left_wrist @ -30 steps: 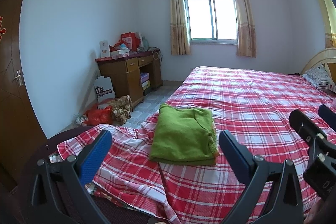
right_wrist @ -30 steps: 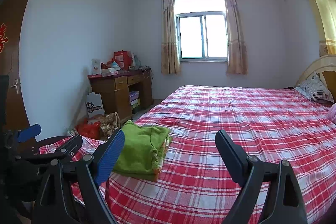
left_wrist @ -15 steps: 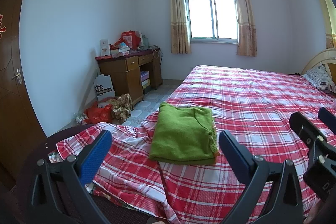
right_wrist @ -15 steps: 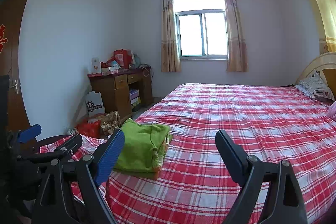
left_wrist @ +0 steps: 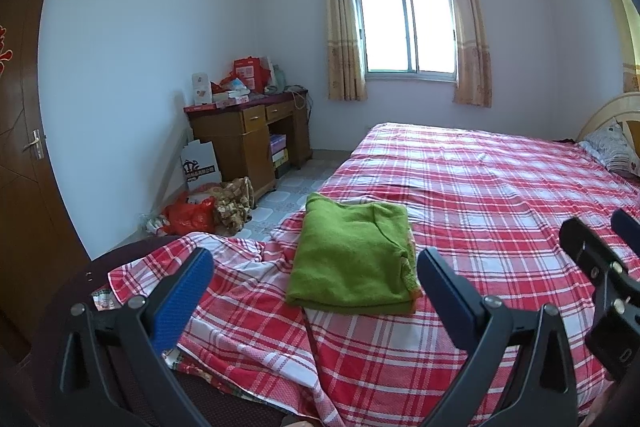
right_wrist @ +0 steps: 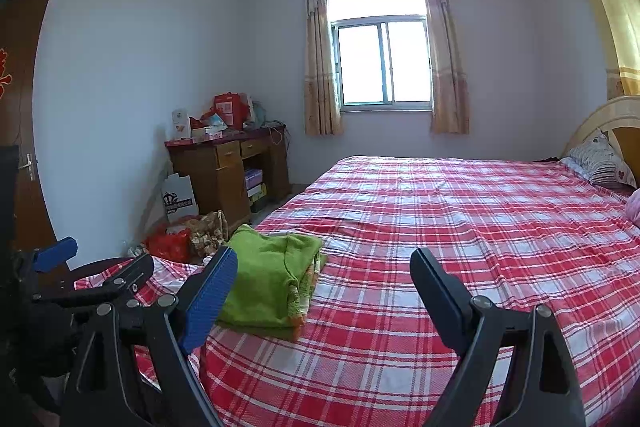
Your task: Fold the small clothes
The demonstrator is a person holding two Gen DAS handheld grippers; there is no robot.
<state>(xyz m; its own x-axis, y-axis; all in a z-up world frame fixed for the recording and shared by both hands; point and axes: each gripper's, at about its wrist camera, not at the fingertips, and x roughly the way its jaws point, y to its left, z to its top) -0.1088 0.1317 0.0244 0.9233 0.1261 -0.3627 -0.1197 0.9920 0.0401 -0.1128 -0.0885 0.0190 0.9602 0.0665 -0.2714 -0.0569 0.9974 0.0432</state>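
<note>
Nothing of note has moved since the earlier frames: both grippers hang where they were, and the garment lies as it did. Left gripper (left_wrist: 312, 279): fingers spread wide, holding nothing, raised above the near edge of the bed (left_wrist: 500, 187). Right gripper (right_wrist: 324, 279): fingers likewise spread and empty, just to the right of the left one, whose frame shows at the left edge of the right wrist view. Green garment (left_wrist: 352, 255): folded into a compact rectangle, lying flat on the red plaid sheet near the bed's near-left corner, ahead of the left gripper's fingers and apart from both. A patterned yellow-green layer shows along its right edge, seen best from the right wrist (right_wrist: 280, 283).

Handling, as judged: fleecy, soft and light; it would sag and unfold if lifted by one corner. A pinch through all layers at the folded near edge, one gripper toward each end, should keep the stack together. The loose, rumpled sheet beneath could be caught in the pinch by mistake. The fold looks complete.
</note>
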